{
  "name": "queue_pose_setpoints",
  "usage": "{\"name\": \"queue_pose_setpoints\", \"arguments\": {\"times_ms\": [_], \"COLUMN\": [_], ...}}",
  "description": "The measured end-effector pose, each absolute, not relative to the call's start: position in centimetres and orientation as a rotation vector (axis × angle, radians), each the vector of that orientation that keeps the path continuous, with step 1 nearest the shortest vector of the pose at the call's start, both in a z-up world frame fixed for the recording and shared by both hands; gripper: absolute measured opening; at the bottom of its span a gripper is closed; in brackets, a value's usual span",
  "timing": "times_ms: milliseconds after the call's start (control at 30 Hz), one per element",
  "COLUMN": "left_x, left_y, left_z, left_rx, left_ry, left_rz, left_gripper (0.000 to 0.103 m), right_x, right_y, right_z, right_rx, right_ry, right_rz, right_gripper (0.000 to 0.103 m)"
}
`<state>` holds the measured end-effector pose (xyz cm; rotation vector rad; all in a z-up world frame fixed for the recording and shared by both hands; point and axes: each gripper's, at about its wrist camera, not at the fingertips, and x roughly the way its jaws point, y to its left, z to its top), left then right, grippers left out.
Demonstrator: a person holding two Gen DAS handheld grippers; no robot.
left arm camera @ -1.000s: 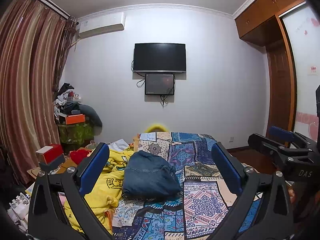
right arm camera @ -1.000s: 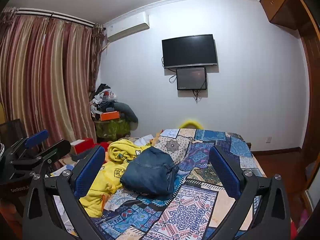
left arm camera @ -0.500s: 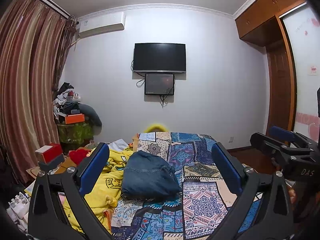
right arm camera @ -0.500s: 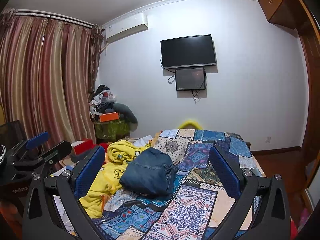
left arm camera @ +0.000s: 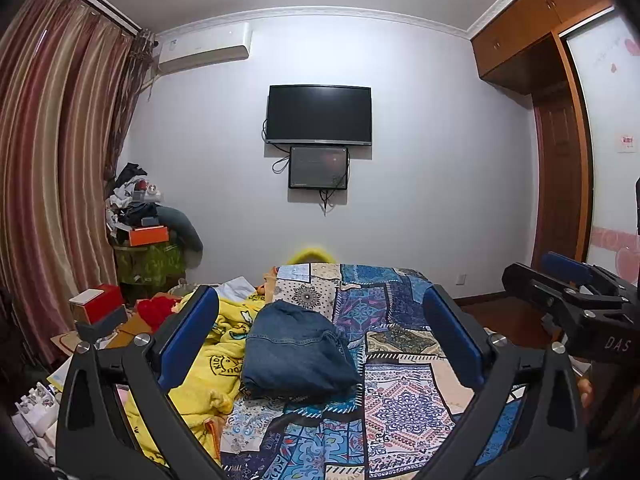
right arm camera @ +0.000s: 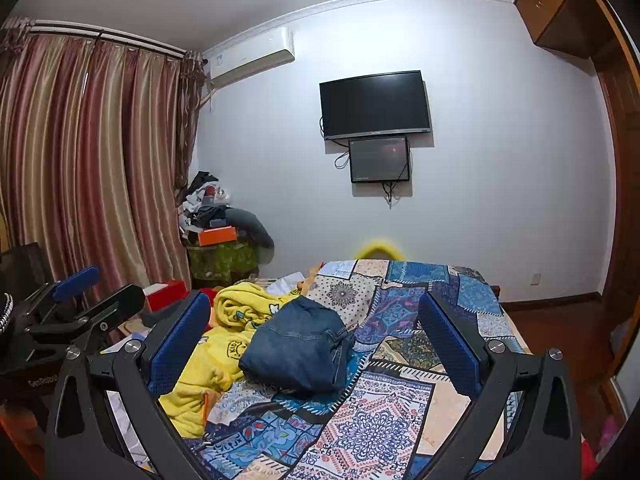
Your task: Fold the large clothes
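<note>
Left wrist view: folded jeans [left arm camera: 298, 350] beyond gaping left tool [left arm camera: 320, 340].

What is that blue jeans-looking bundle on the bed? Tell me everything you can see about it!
The denim bundle looks like a dark blue denim garment, folded into a thick, puffy, roughly square pile. Stitched seams cross its top, and a bunched part with a belt loop or strap shows on its right side. It lies on the patchwork bedspread, with its left edge against the yellow blanket. Neither gripper touches it; both sets of fingers are open and held above the bed.
</note>
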<state>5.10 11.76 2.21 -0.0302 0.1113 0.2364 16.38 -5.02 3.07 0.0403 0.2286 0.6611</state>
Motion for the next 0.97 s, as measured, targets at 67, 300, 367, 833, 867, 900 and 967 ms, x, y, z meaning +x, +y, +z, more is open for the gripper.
{"name": "queue_pose_setpoints", "arguments": {"times_ms": [67, 300, 367, 833, 867, 900, 967], "left_x": [5.2, 5.4, 5.5, 6.2, 6.2, 6.2, 6.3], "left_y": [11.8, 11.5, 11.4, 10.6, 10.7, 10.7, 10.8], "left_z": [2.2, 2.2, 2.2, 1.8, 1.8, 1.8, 1.8], "left_rx": [-0.037, -0.049, -0.051, -0.044, -0.045, -0.045, -0.045], "left_ry": [0.114, 0.118, 0.12, 0.149, 0.149, 0.149, 0.152], "left_rz": [0.225, 0.219, 0.218, 0.188, 0.19, 0.19, 0.189], "left_gripper": [0.103, 0.103, 0.103, 0.103, 0.103, 0.103, 0.103], "right_x": [16.4, 16.5, 16.5, 16.8, 16.9, 16.9, 17.0], "right_y": [-5.0, -5.0, -5.0, -4.9, -4.9, -4.9, -4.9], "right_z": [3.1, 3.0, 2.9, 2.7, 2.6, 2.6, 2.6], "right_rx": [0.04, 0.04, 0.039, 0.041, 0.041, 0.042, 0.042], "right_ry": [0.229, 0.227, 0.228, 0.241, 0.243, 0.245, 0.247], "right_rz": [0.66, 0.65, 0.648, 0.64, 0.64, 0.64, 0.641], "right_gripper": [0.103, 0.103, 0.103, 0.103, 0.103, 0.103, 0.103]}}
